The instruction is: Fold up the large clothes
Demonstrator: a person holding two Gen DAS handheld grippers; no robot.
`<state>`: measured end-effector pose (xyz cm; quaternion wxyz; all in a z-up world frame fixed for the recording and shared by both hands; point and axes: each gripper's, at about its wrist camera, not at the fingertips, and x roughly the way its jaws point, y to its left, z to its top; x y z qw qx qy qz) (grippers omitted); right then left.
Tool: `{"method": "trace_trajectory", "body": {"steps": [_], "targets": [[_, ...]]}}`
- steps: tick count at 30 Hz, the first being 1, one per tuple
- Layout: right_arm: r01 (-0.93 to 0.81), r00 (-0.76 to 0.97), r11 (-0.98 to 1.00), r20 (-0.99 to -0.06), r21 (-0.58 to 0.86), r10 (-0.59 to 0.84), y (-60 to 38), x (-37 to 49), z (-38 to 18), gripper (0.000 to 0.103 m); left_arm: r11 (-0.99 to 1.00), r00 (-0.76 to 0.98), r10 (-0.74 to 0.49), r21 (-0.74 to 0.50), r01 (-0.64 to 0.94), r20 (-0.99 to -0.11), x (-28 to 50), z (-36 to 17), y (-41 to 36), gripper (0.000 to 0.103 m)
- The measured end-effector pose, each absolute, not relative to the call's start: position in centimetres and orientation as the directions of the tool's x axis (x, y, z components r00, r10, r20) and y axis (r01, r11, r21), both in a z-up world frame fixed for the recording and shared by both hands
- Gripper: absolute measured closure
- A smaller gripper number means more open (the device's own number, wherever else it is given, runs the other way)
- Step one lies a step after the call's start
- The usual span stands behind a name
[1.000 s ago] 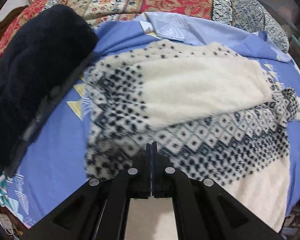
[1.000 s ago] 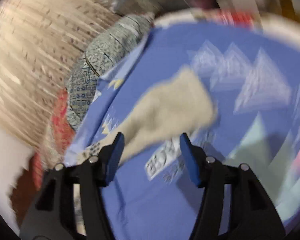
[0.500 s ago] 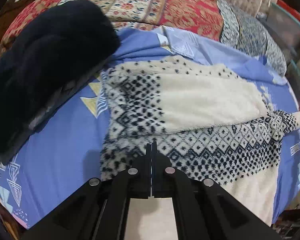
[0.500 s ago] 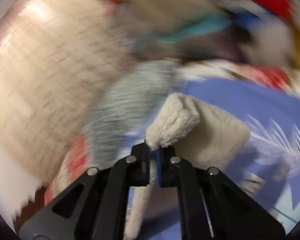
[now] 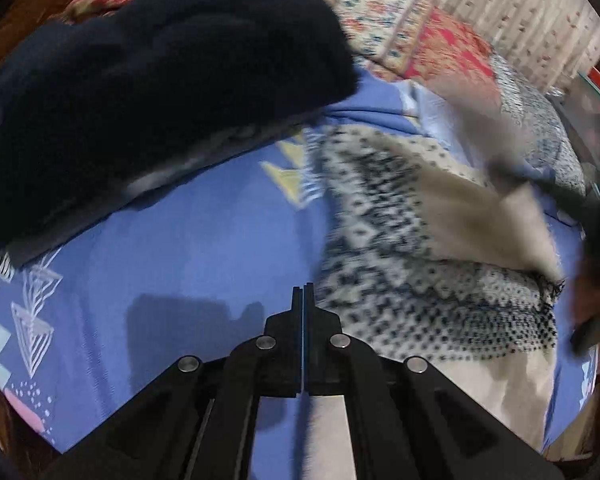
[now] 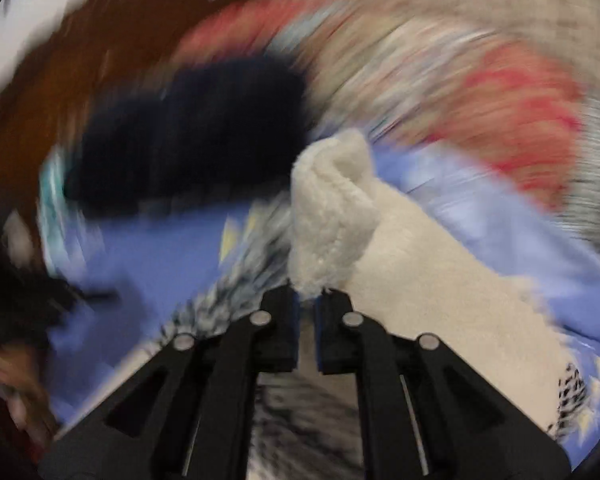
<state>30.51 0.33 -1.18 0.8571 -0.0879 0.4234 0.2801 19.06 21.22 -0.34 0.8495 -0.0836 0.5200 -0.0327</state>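
The left gripper (image 5: 302, 300) sits at the bottom centre of its view with its two fingers pressed flat together, no gap showing between them. Whether any cloth is pinched there I cannot tell; a strip of cream fabric shows beneath the fingers at the bottom edge. The cream sweater with the dark diamond pattern (image 5: 420, 264) lies spread on the blue bedsheet (image 5: 204, 264), filling the right half of that frame, its near patterned edge just right of the fingertips and its plain cream panel running toward the upper right. A dark navy fleece bundle (image 5: 152, 80) lies on the bed across the upper left, well apart from the gripper. Behind it, along the top, runs a red and cream patterned quilt (image 5: 420, 36).

In the right wrist view, heavily blurred, the right gripper (image 6: 307, 296) is at lower centre, its fingers nearly closed with only a narrow slot between them, clamped on a thick fold of the sweater's fluffy cream cuff or edge (image 6: 332, 208). That fold stands up straight out of the fingertips toward mid-frame, and more cream cloth trails down to the right over the sheet. The patterned part shows smeared just left of and below the fingers. The navy bundle is a dark blur in the upper left.
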Motion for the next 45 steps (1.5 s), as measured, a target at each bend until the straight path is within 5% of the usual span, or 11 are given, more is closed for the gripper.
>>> {"method": "trace_trajectory", "body": {"steps": [3,5,8,12,16,22,28,31,34,39,45], "targets": [[-0.599,0.409,0.801,-0.857,0.007,0.314,5.0,29.6,-8.8,0.078,0.984,0.44,-0.143,-0.176,-0.034,-0.886,19.1,-1.0,21.7,0.08],[-0.587,0.467,0.809,-0.806,0.023,0.363,3.5,28.8,-8.2,0.07,0.983,0.446,-0.157,-0.184,-0.016,-0.881,19.4,-1.0,21.4,0.08],[-0.575,0.446,0.794,-0.738,0.198,0.507,-1.4,26.7,-4.3,0.041,0.979,0.483,-0.19,-0.202,0.027,-0.855,20.7,-0.2,19.8,0.08],[-0.424,0.614,0.876,-0.637,0.232,0.466,-12.8,23.9,0.2,0.041,0.973,0.518,-0.23,-0.198,0.118,-0.823,22.9,0.8,15.7,0.08],[-0.108,0.646,0.95,-0.705,0.293,0.291,-24.4,26.1,-2.1,0.048,0.969,0.528,-0.234,-0.151,0.197,-0.817,26.0,-0.3,11.2,0.08],[0.172,0.509,0.937,-0.842,0.305,0.181,-32.5,31.4,-12.2,0.062,0.99,0.439,0.027,0.085,0.112,-0.898,31.5,-9.2,9.3,0.078],[0.187,0.54,0.968,-0.841,0.168,0.041,-31.1,33.6,-11.5,0.061,0.941,0.532,0.165,0.295,0.168,-0.83,29.3,-8.9,6.6,0.078],[0.175,0.572,0.96,-0.816,0.218,0.082,-31.8,30.3,-9.3,0.059,0.947,0.53,0.137,0.268,0.179,-0.837,27.0,-5.6,7.9,0.078],[0.134,0.645,0.943,-0.75,0.304,0.15,-33.0,22.8,-6.2,0.043,0.962,0.567,0.052,0.194,0.193,-0.822,22.2,-1.7,11.0,0.077],[0.039,0.58,0.905,-0.747,0.424,0.325,-32.1,8.1,-6.7,0.043,0.982,0.491,-0.096,-0.002,0.187,-0.866,13.4,-0.6,16.9,0.038],[0.028,0.479,0.88,-0.779,0.474,0.405,-28.7,-3.6,-9.2,0.046,0.963,0.331,-0.257,-0.215,0.159,-0.908,4.2,-4.1,19.4,0.029]]}}
